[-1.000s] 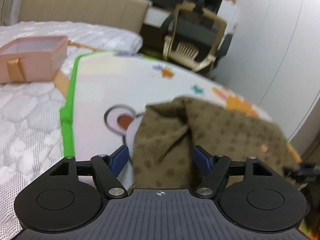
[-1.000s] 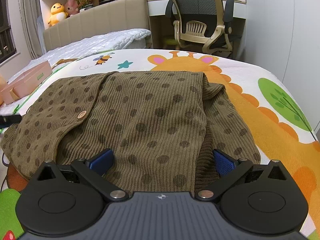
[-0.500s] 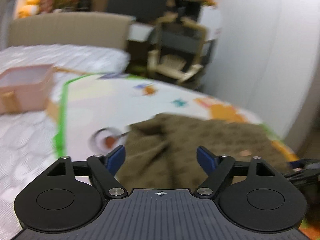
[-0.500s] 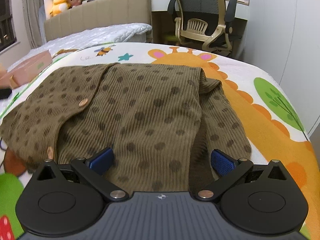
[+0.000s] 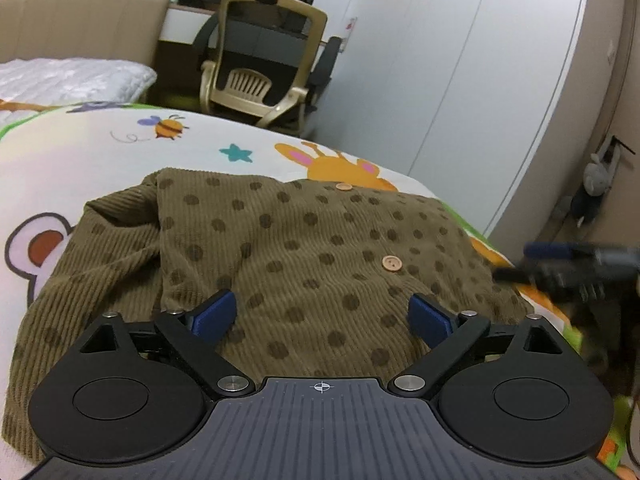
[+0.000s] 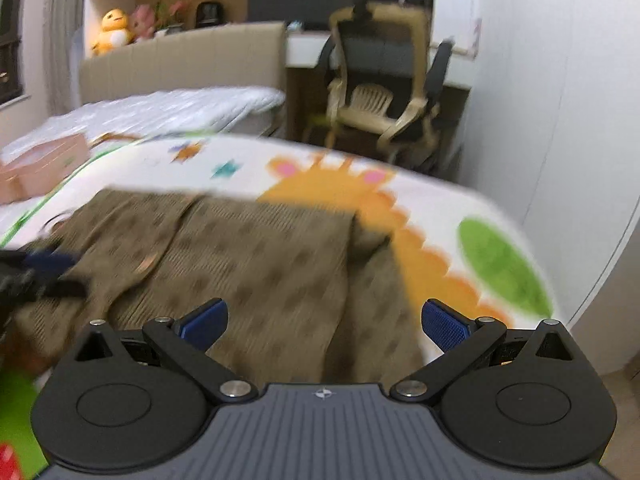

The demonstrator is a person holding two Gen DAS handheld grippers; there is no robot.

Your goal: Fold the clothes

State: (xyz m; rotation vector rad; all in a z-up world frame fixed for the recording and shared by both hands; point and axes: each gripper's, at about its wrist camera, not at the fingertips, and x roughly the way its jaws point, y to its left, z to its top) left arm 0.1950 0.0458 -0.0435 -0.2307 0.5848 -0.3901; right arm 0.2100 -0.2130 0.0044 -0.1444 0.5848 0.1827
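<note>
A brown corduroy cardigan (image 5: 304,256) with dark dots and pale buttons lies partly folded on the cartoon bedsheet (image 5: 80,152). My left gripper (image 5: 324,316) hovers over its near edge. Its jaws are opening, and the blue pads (image 5: 212,314) stand wide apart with no cloth pinched between them. My right gripper (image 6: 324,320) is open above the opposite edge of the cardigan (image 6: 256,264), in a blurred view. The right gripper also shows as a blur (image 5: 560,268) at the right of the left wrist view.
A beige and black office chair (image 5: 264,68) stands past the foot of the bed by a desk. A pink box (image 6: 40,168) sits on the quilt at the far left. White wardrobe doors (image 5: 460,80) run along the right, close to the bed's edge.
The left gripper swung right across the cardigan and its jaws spread wider. The right gripper lifted a little off the cloth, staying open.
</note>
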